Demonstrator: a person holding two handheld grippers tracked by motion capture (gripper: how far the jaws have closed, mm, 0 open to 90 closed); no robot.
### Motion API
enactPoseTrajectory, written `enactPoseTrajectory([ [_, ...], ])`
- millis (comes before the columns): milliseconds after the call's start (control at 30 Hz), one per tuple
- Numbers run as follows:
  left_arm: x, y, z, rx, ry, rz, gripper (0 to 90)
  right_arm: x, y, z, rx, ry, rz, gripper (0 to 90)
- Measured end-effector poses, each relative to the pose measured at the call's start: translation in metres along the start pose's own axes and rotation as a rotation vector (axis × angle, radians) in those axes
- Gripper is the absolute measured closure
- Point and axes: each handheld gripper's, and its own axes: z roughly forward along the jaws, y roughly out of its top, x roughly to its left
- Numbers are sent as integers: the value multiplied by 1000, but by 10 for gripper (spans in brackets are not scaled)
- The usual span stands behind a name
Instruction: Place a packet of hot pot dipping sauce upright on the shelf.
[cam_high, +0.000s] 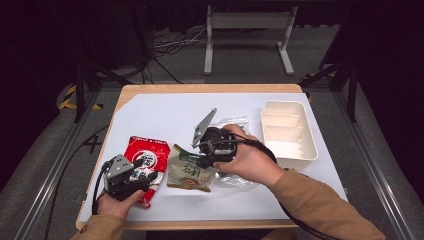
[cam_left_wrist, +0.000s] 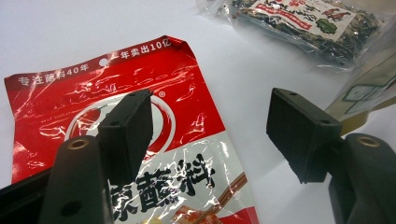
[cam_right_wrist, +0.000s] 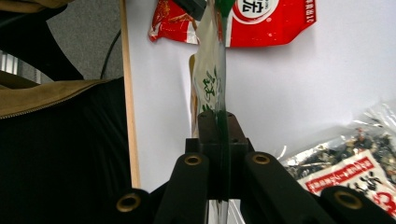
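A beige and green snack packet (cam_high: 187, 175) (cam_right_wrist: 208, 79) is pinched edge-on by my right gripper (cam_high: 199, 160) (cam_right_wrist: 219, 126), which is shut on its edge and holds it just above the white sheet. The same packet shows at the right edge of the left gripper view (cam_left_wrist: 369, 88). A red and white sauce packet (cam_high: 148, 152) (cam_left_wrist: 177, 88) (cam_right_wrist: 275, 21) lies flat at the front left. My left gripper (cam_high: 141, 175) (cam_left_wrist: 210, 121) hovers low over it, open, with nothing between its pads.
A clear bag of dark dried food (cam_high: 231, 122) (cam_left_wrist: 303, 23) (cam_right_wrist: 350, 163) lies under and beside my right hand. At the right of the sheet stands a white divided tray (cam_high: 306, 145). The wooden table edge (cam_right_wrist: 130, 116) runs along the front.
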Motion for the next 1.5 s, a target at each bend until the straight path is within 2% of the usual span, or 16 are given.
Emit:
enactPoseTrajectory([
  [200, 0, 0, -1, -17, -15, -9, 314, -1, -1, -15, -2, -38, -1, 895],
  [467, 0, 2, 2, -11, -21, -2, 310, -9, -7, -33, -21, -75, -2, 895],
  [600, 0, 3, 2, -30, -21, -6, 311, -12, -11, -39, -24, -92, -5, 894],
  [733, 1, 4, 2, -41, -26, -12, 308, -16, -16, -48, -32, -106, 27, 894],
  [833, 1, 5, 4, -37, -25, -14, 306, -20, -20, -53, -32, -132, 32, 894],
  [1000, 1, 7, 3, -63, 6, 11, 300, -29, -29, -63, -36, -160, 62, 894],
  [1367, 2, 9, 8, -69, 7, 13, 259, -47, -49, -91, -53, -240, 117, 894],
  [1433, 2, 9, 8, -72, -3, 9, 253, -49, -51, -94, -54, -256, 123, 894],
  [1500, 3, 9, 7, -79, -39, 11, 241, -53, -55, -99, -55, -275, 129, 894],
])
